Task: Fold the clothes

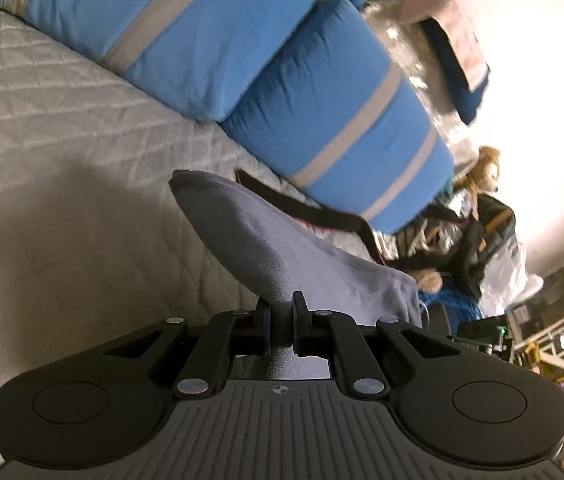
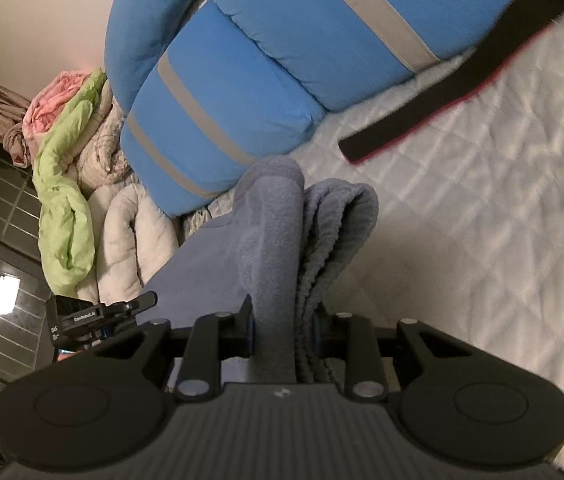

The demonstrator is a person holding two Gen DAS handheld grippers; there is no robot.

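Currently, your left claw (image 1: 280, 310) stands nearly closed, its two pads pinching a thin edge of the grey-blue garment (image 1: 265, 248); the fabric rises from between the pads and spreads forward and to the right, lifted clear of the quilted white bed (image 1: 61, 128). Your right claw (image 2: 284, 316) is partly closed on a thicker bunch of the same garment (image 2: 277, 232), several layers with a ribbed hem gathered between its pads and standing up ahead of them, while a flat span of cloth runs off to the left toward the other claw, whose body shows at the left edge of the right wrist view. Beyond the garment, in both views, lie folded blue bedding with grey stripes (image 1: 209, 40) and a dark strap with a red edge (image 2: 442, 96), both resting on the bed and apart from the cloth you hold. A stuffed toy (image 1: 478, 176) sits among clutter past the bedding.
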